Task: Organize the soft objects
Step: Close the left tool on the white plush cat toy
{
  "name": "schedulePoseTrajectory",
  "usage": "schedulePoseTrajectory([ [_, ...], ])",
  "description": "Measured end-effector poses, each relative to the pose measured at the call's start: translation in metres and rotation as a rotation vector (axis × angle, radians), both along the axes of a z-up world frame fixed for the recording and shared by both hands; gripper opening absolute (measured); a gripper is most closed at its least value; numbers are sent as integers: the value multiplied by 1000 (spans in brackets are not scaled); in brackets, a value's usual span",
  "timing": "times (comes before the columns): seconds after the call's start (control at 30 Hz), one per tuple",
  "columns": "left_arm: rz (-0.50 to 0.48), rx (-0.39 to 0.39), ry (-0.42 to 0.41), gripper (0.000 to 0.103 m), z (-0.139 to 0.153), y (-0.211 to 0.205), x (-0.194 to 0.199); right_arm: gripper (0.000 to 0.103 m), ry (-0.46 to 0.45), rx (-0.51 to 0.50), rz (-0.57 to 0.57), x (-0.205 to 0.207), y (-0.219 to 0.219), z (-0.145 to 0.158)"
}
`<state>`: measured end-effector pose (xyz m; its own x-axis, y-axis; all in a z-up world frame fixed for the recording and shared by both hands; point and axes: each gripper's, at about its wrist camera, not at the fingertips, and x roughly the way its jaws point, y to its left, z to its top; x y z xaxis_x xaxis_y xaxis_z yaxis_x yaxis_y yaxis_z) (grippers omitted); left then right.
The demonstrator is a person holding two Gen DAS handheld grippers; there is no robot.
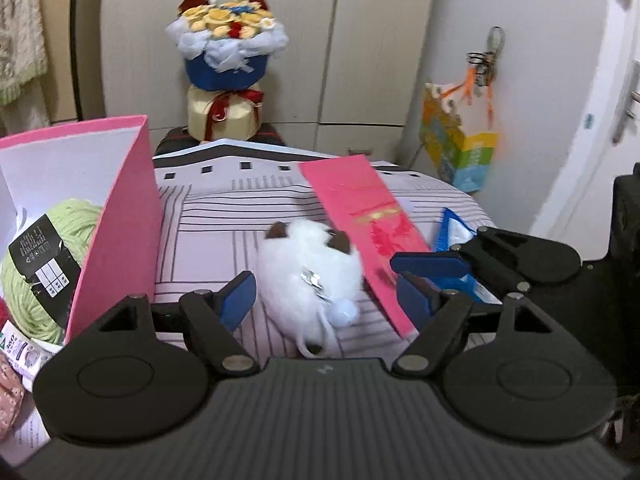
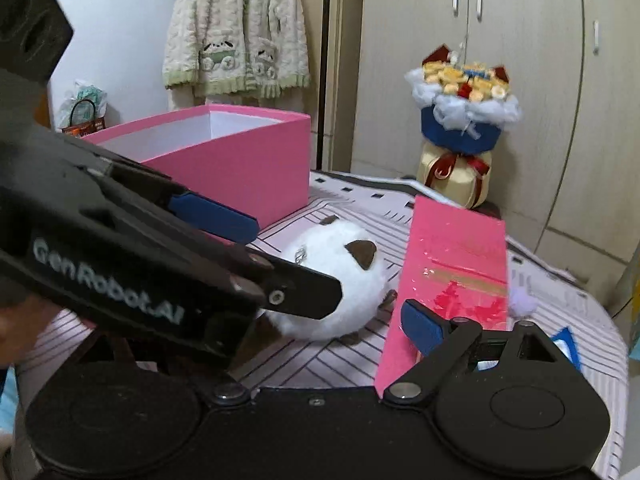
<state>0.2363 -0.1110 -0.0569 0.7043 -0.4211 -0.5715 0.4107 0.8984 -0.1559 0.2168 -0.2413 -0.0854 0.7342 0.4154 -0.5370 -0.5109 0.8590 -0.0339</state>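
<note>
A white plush toy [image 1: 310, 276] with brown ears lies on the striped table cover [image 1: 224, 220]. My left gripper [image 1: 326, 294] is open, with the plush between its blue pads [image 1: 238, 298]. The pink box [image 1: 120, 216] stands at the left and holds a green yarn ball [image 1: 40, 264]. In the right wrist view the plush [image 2: 340, 280] lies beside the pink box [image 2: 240, 168]. My right gripper [image 2: 328, 320] is open; only its right pad [image 2: 424, 326] shows, against a pink card [image 2: 452, 276]. The left gripper's body [image 2: 120, 248] crosses in front and hides its left finger.
A pink card [image 1: 368, 232] leans at the plush's right. A blue packet [image 1: 456, 236] lies past it. A flower bouquet [image 1: 226, 68] stands at the back by the cupboards. A colourful bag [image 1: 456, 148] hangs on the right. A knitted cardigan [image 2: 236, 28] hangs on the wall.
</note>
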Motion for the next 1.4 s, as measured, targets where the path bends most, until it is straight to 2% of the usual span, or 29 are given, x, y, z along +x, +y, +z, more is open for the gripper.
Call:
schedulePoseTrajectory([
  [0.17, 48, -46, 42, 77, -9, 7, 16, 97, 9, 9, 24, 18, 3, -7],
  [0.27, 56, -10, 10, 77, -13, 2, 18, 97, -16, -53, 71, 22, 10, -9],
  [0.33, 48, -24, 24, 77, -16, 2, 20, 97, -35, -87, 96, 25, 13, -10],
  [0.43, 23, -74, 74, 68, -22, 4, 26, 97, -17, -78, 98, 32, 13, -14],
  [0.5, 23, -85, 99, 67, -25, 3, 29, 98, -15, -72, 91, 34, 12, -16],
  [0.63, 44, -59, 66, 66, -26, 2, 27, 97, -26, -66, 88, 32, 14, -18],
  [0.73, 29, -68, 70, 59, -26, 1, 26, 88, -36, -83, 92, 27, 17, -20],
  [0.87, 23, -80, 81, 58, -25, 3, 27, 83, -43, -105, 64, 20, 21, -18],
  [1.07, 2, -95, 116, 58, -22, 5, 21, 82, 10, -71, 15, 10, 22, -10],
  [1.2, -11, -96, 123, 58, -18, 6, 11, 82, 71, 3, -30, 3, 18, -4],
  [1.4, -30, -103, 134, 58, -16, 10, -7, 82, 131, 58, -89, -15, 20, -3],
])
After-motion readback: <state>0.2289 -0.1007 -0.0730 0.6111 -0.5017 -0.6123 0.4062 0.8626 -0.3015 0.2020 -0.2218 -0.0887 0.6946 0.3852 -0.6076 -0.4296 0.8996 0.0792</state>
